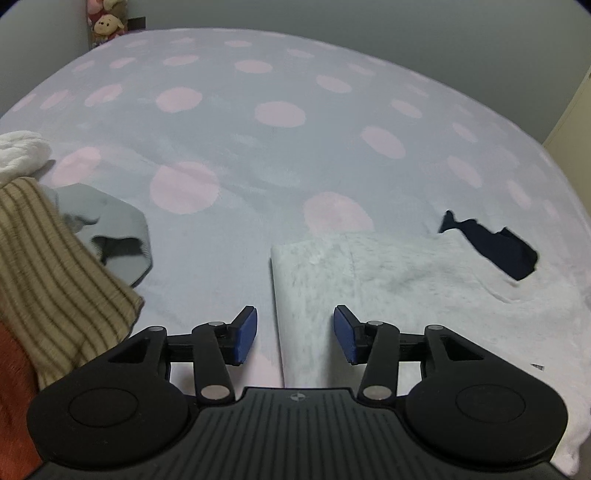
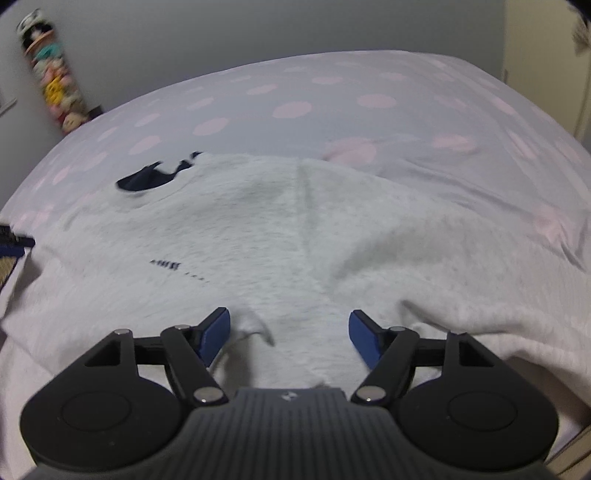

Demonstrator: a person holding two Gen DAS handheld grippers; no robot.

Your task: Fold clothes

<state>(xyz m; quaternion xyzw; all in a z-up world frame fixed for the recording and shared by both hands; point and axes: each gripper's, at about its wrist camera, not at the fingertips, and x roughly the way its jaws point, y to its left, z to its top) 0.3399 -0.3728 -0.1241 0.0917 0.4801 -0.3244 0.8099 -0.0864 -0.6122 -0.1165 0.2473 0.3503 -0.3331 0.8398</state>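
The light grey sweatshirt lies spread on the bed, which is covered by a pale blanket with large pink dots. The left hand-held gripper hangs low over the garment's straight left edge, its blue pads apart and clamped on nothing; one pad is above the bare blanket, the other above the grey fabric. The right hand-held gripper is likewise low over the cloth, its fingers spread wide with a raised ridge of fabric running up between them, though neither pad can be seen to touch it. The sweatshirt is heathered and soft-looking, with a dark navy collar opening towards its far side, a short line of small dark print on the chest, and a seam or crease running from the near edge to the far edge in the right wrist view. Its right part is rumpled into folds; a small curl of fabric stands up just beside the right gripper's left pad. The print is too blurred to read, and the garment's near edge is hidden under both gripper bodies. At the left of the left wrist view a heap of other clothes is cut off by the frame: a tan striped knit, a grey garment, something white and an orange piece. Soft toys sit blurred by the wall beyond the bed.
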